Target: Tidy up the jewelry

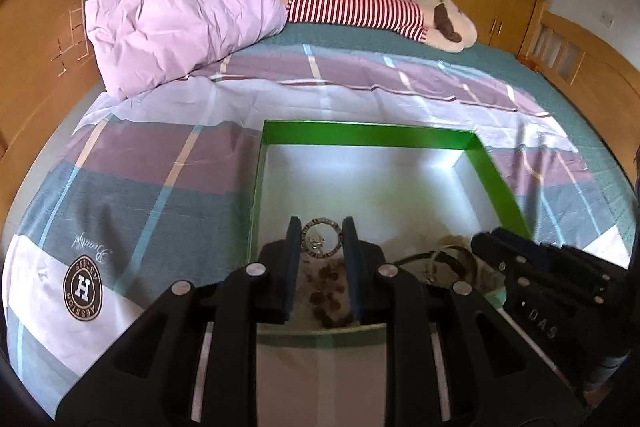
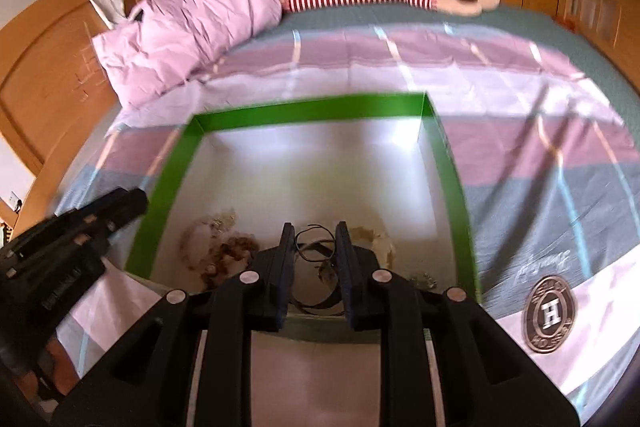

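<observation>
Left gripper (image 1: 321, 227) pinching one silver ring pendant (image 1: 321, 237); right gripper (image 2: 313, 235) narrow around nothing; one green box (image 1: 368, 134).

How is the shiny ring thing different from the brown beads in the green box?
The silver ring is one shiny metal hoop; the brown beads are many small dull pieces strung together. The ring sits level with the left gripper fingertips, seemingly pinched between them; the beads lie loose lower down. Both are inside the green box.
</observation>
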`<state>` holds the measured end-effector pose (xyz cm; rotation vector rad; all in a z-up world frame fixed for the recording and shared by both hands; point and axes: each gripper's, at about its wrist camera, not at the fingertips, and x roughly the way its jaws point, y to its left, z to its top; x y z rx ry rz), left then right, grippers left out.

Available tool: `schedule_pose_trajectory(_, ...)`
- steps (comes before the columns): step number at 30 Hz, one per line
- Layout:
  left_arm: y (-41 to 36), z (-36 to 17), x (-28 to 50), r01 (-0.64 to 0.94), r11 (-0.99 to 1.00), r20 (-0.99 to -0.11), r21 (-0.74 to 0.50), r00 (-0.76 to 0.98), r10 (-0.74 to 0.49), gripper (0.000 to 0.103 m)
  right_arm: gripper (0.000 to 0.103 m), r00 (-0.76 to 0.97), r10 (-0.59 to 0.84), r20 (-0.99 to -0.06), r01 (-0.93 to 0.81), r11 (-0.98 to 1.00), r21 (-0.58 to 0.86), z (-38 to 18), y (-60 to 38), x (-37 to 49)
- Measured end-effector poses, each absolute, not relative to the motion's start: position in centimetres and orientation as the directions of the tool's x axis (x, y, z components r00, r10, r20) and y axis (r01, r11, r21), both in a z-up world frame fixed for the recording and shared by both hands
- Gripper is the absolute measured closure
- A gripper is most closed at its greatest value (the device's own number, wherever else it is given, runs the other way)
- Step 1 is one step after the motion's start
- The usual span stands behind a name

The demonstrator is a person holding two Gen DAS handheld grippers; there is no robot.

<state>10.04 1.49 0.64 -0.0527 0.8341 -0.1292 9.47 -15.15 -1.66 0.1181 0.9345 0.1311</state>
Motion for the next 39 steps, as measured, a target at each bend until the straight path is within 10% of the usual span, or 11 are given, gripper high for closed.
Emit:
schedule_pose_trajectory(8,1.3,-2.6,12.0,0.052,0.997,-0.799,-0.059,0.596,-0.078,0.076,0.078,0.562,0.121,-0.818,-0.048,0.992,0.114,-3.6,-15.1,9.9)
schedule_pose_trajectory(11,1.6,-2.1,11.6,0.032,0.996,-0.796,-0.081,0.599,-0.084,0.032,0.04,0.585,0.104,-0.804,-0.039,0.994,0.1,-3.2,-15.1,9.6)
schedule_pose_trajectory(21,1.9,1.9,9.0,0.042,0.998,-0.737,-0.055,0.672,-0.069,0.011,0.005,0.696,0.03,-0.717,-0.009,0.999,0.032,-0.5,-15.6,6.6)
schedule_pose_trajectory(39,1.5,1.1,6.9,0.074,0.996,-0.748,-0.058,0.657,-0.092,0.003,0.001,0.662,0.002,-0.75,-0.041,0.999,-0.033,-0.5,-15.1,6.3)
